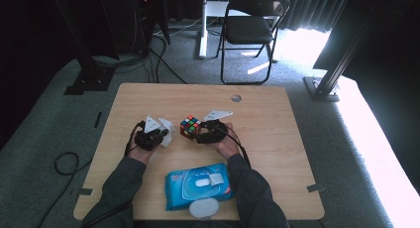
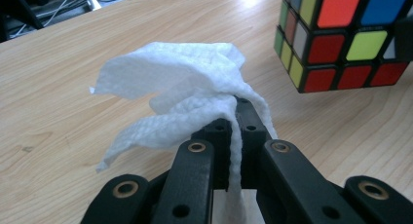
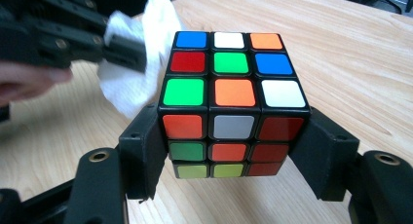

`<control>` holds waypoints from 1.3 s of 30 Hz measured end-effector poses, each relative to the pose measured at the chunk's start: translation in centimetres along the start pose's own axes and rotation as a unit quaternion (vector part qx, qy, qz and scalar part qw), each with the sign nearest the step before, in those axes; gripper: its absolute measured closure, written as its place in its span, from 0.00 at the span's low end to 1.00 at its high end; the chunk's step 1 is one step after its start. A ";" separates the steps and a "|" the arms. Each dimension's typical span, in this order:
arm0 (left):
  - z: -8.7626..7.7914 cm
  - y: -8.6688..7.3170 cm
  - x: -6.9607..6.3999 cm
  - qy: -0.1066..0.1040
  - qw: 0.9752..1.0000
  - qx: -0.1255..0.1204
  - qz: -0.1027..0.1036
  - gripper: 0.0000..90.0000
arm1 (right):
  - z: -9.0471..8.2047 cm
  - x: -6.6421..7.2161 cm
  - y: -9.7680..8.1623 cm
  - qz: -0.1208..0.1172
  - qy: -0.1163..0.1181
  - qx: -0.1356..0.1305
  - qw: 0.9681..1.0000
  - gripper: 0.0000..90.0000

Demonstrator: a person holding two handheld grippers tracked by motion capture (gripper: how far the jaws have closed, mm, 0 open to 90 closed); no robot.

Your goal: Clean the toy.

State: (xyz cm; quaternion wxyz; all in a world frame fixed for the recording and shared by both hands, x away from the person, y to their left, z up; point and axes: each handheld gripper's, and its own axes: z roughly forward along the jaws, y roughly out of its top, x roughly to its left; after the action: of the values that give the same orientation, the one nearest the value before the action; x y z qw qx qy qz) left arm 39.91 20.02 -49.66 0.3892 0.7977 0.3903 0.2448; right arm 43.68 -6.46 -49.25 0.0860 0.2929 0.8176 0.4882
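Grey carpet surrounds a pale wooden counter (image 1: 267,119), with a black folding chair (image 1: 250,27) standing beyond its far edge.

At the left, the left claw (image 1: 159,134) is clamped tight on a crumpled white wipe (image 1: 167,130). In the left gripper view the jaws meet with the wipe (image 2: 180,87) pinched between them, and its loose folds spread up and out past the tips over the wood. Ahead of this claw and to its right, near but apart from the wipe, is the cube (image 2: 341,36).

To the right, the right claw (image 1: 196,131) grips the colourful puzzle cube by two opposite sides. In the right gripper view the two pads press on the cube's (image 3: 231,107) flanks, and the cube stands upright between them, with its lower layer at pad level and its top face clear above. Beyond it to the left in that view, the other claw and the wipe (image 3: 146,53) sit just beside the cube.

Near the person's sleeves, behind both claws, lies a blue pack of wet wipes (image 1: 198,186) with its lid flipped open.
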 end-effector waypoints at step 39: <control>0.1 -1.0 2.5 0.041 0.998 0.024 -0.048 0.96 | 1.9 0.4 -1.9 -0.050 -0.013 0.045 0.998 0.38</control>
State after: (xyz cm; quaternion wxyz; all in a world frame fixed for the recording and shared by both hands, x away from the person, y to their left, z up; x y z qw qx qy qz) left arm 40.98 22.47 -50.29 0.3651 0.7764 0.4494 0.2489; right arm 43.45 -5.51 -51.76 0.1075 0.2620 0.8513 0.4417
